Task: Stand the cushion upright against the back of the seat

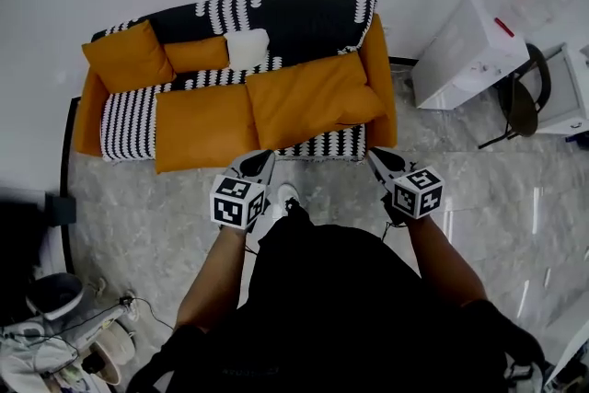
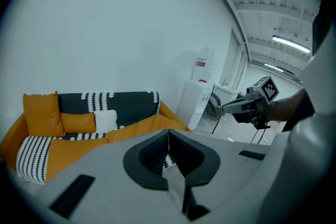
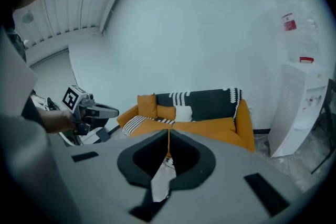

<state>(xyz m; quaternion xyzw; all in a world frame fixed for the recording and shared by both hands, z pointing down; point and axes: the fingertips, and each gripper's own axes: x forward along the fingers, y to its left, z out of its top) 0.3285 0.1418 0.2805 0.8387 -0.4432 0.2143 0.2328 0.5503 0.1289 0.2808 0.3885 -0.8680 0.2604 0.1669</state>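
Observation:
An orange sofa (image 1: 87,120) with a black-and-white patterned throw (image 1: 294,18) stands against the wall. A large orange cushion (image 1: 308,97) lies flat and skewed on the right part of the seat. Another orange cushion (image 1: 129,55) leans at the far left, with a smaller orange cushion (image 1: 195,53) and a white cushion (image 1: 247,48) beside it against the back. My left gripper (image 1: 260,163) and right gripper (image 1: 379,159) hover just short of the sofa's front edge, both shut and empty. The sofa (image 2: 79,118) lies ahead in the left gripper view, and the sofa (image 3: 210,118) shows beyond the right gripper (image 3: 168,136).
A white water dispenser (image 1: 469,51) stands right of the sofa, with a dark chair (image 1: 520,101) beyond it. Cables and small appliances (image 1: 64,336) clutter the floor at the lower left. Grey marbled floor (image 1: 147,216) runs in front of the sofa.

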